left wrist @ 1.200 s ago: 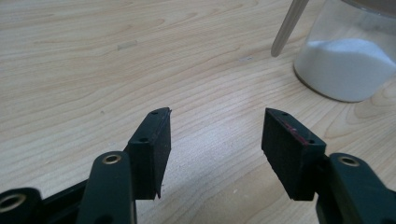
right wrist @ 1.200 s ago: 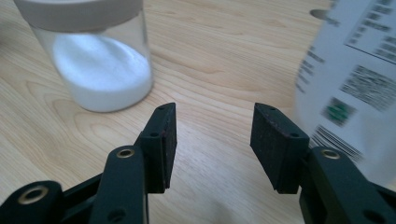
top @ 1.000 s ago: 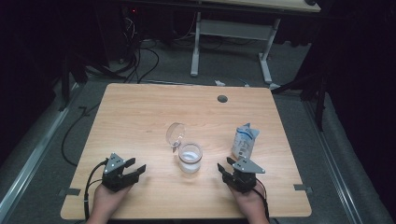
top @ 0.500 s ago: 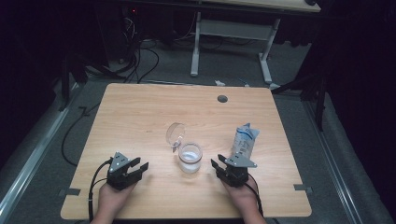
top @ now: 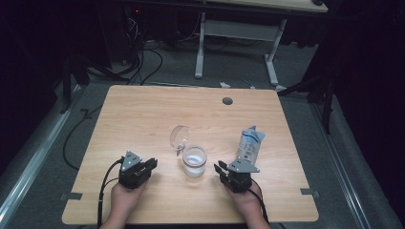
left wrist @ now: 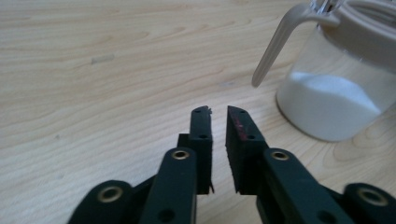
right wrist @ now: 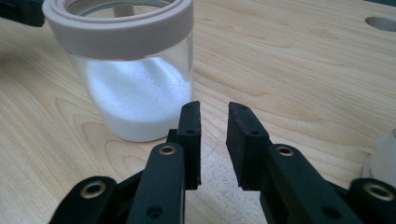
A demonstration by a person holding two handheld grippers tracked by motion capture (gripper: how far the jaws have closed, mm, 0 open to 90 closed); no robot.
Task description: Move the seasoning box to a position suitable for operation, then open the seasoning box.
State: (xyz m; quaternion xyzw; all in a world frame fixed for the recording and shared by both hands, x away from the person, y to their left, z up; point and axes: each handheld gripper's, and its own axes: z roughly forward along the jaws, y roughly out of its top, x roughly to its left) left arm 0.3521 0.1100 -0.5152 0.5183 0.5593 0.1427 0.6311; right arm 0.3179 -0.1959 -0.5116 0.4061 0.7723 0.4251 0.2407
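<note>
Nothing's been picked up yet: the open jar of white powder sits at centre frame on the counter, both the left claw and right claw just closing narrow, empty, either side.

Clear glass jar seen upright at lower centre of high view, lid flipped open, white powder held inside.

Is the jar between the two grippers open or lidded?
Open. The glass jar stands upright with its hinged lid swung back; white powder shows through its open mouth.
</note>
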